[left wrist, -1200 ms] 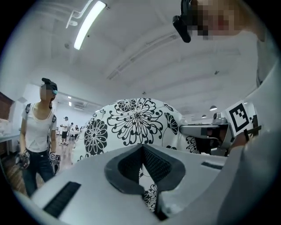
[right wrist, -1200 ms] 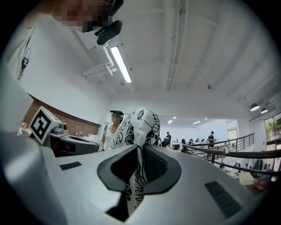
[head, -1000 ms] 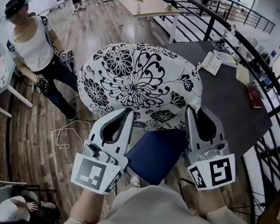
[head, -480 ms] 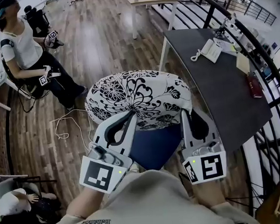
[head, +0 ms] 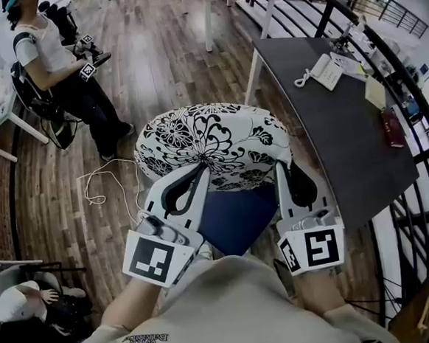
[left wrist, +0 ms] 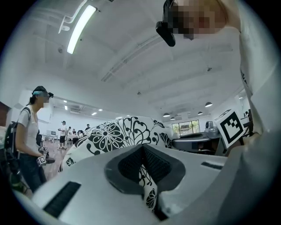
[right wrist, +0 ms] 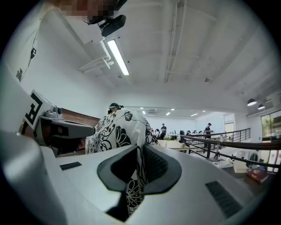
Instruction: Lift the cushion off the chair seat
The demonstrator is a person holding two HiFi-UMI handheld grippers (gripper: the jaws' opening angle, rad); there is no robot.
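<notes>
The left gripper point(head: 198, 174) and right gripper point(head: 288, 168) each pinch cushion point(head: 212, 139) fabric. It hangs ahead of the 2, seemingly off the chair seat point(head: 237, 218). The lift looks nearly done.

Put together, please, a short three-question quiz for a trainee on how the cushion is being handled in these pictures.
1. What is pinched between the jaws of the left gripper and of the right gripper?
2. What colour is the chair seat that shows below the near edge of the cushion? A red, B blue, C green.
3. True or false: the cushion's cover is plain white.
Key: 1. The cushion's fabric edge, in both. 2. B. 3. False: it is white with a black flower pattern.
</notes>
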